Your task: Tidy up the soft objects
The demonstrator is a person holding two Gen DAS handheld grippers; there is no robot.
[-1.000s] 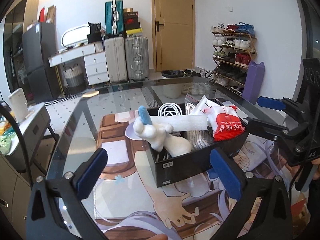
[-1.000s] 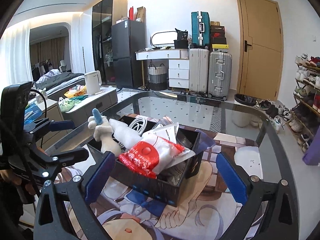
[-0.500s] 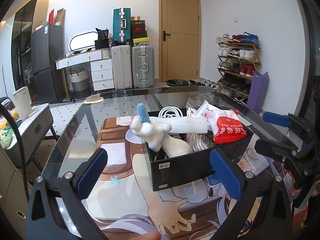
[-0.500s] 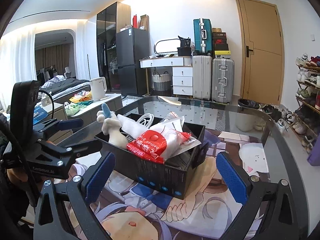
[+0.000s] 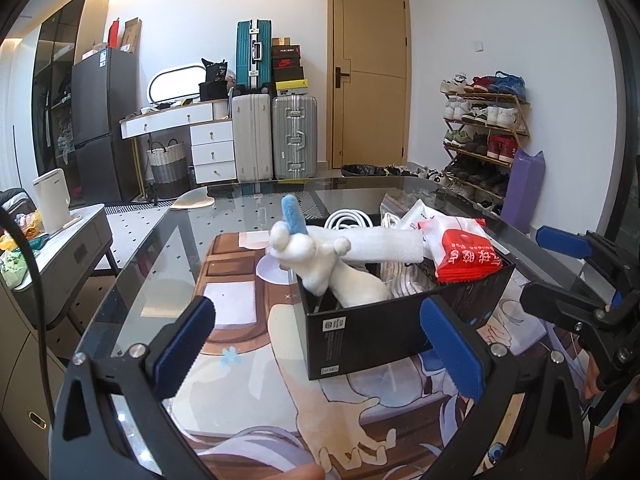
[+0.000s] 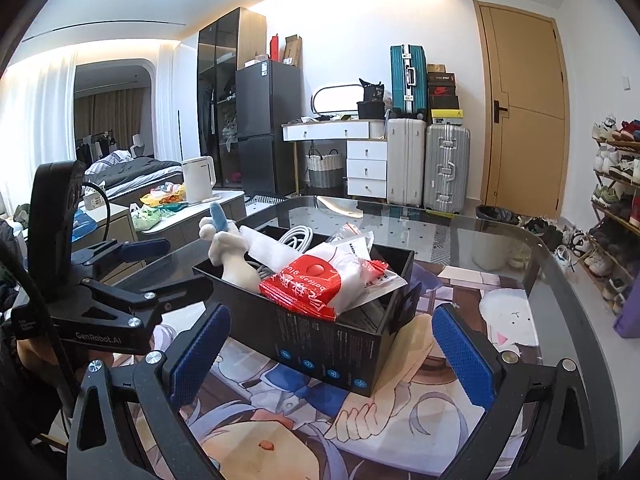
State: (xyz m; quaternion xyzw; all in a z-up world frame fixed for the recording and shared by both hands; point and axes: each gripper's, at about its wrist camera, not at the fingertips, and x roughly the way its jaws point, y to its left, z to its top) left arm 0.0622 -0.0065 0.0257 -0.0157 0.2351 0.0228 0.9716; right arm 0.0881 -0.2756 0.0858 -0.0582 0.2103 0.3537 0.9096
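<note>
Glass counter [image 5: 168,240] with printed mat, black box [image 5: 384,332] just ahead of left tool [image 5: 316,344], both tools spread wide and empty. White plush toy [image 5: 320,264] propped in box's near-left corner: judged light, soft, compressible; best pinched across upright neck. Red packet [image 6: 316,280] ahead of right tool [image 6: 332,344]: likely slick, crinkly.

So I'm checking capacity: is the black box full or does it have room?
Full. The plush toy, red packet and white cable rise above the black box's rim, heaped past its walls.
</note>
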